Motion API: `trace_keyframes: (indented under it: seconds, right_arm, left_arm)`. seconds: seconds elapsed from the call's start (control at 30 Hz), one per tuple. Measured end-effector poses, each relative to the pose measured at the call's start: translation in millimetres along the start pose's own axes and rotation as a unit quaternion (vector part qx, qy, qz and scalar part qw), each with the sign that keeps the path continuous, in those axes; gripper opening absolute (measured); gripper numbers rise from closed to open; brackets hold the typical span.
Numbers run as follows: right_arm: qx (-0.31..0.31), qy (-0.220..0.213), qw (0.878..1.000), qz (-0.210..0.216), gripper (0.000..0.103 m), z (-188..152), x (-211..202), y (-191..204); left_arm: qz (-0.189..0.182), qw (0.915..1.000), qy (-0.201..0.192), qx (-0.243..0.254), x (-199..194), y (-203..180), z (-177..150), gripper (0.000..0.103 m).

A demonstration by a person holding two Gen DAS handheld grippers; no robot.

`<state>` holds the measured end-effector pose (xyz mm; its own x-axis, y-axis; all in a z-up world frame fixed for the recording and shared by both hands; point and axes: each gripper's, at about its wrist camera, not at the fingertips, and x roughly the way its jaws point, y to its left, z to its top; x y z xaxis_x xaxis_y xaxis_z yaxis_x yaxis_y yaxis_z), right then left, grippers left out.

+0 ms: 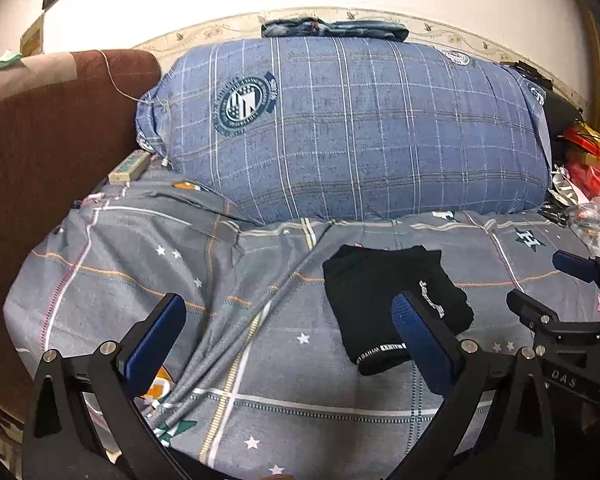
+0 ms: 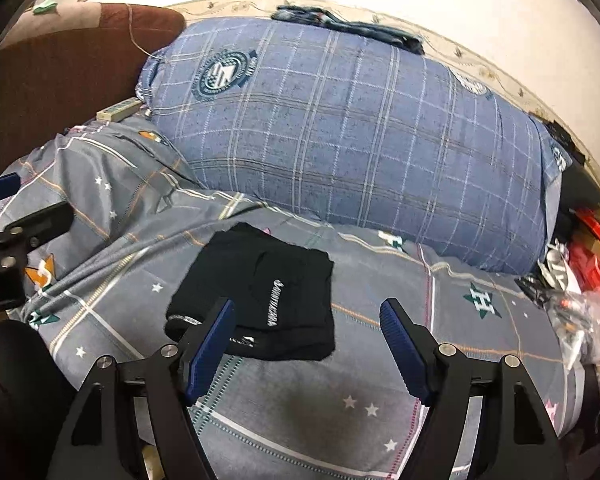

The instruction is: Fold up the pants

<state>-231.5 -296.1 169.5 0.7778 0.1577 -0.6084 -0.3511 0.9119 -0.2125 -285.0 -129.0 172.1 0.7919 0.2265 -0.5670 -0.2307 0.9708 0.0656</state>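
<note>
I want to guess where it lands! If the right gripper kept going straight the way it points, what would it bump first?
Probably the folded black pants on the grey star-print bedsheet, or the sheet just beside them. The right gripper is open and tilts downward, but depth is hard to judge.

Matt black knit cloth pants [image 2: 256,292], soft grey printed cotton bed sheet [image 2: 300,412], blue plaid woven quilt [image 2: 360,140], ribbed blue rubbery fingers [image 2: 400,340], brown velvety headboard [image 1: 40,160]

"DAS" on right hand-held gripper [image 1: 548,280]; "H" on bedsheet [image 2: 480,300].
</note>
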Motion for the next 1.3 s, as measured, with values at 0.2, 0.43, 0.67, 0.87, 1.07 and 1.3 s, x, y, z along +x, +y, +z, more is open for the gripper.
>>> trace_keyframes:
  seconds: [0.2,0.43,0.67,0.87,1.07,1.3]
  right_arm:
    - [0.028,0.028,0.999,0.005,0.077,-17.4,16.7,-21.0]
    - [0.065,0.029,0.995,0.067,0.077,-35.3,34.8,-44.5]
    - [0.147,0.061,0.974,0.158,0.077,-47.9,91.6,-74.5]
    - [0.178,0.081,0.96,0.2,0.077,-49.7,145.4,-81.5]
    - [0.213,0.089,0.945,0.232,0.077,-45.6,192.7,-92.3]
    - [0.241,0.102,0.924,0.279,0.078,-53.5,210.7,-91.9]
  left_arm:
    - [-0.017,0.9995,0.026,0.001,11.2,-7.0,-14.0,0.103]
    - [-0.039,0.9983,0.044,0.002,34.0,-7.0,-29.4,0.103]
    - [-0.05,0.9868,0.147,-0.046,105.9,5.1,-44.3,0.103]
    - [-0.07,0.9747,0.192,-0.091,144.8,3.5,-42.4,0.103]
    - [-0.105,0.968,0.205,-0.099,170.5,-14.3,-28.2,0.103]
    - [-0.154,0.9525,0.244,-0.097,186.6,-32.2,-39.4,0.103]
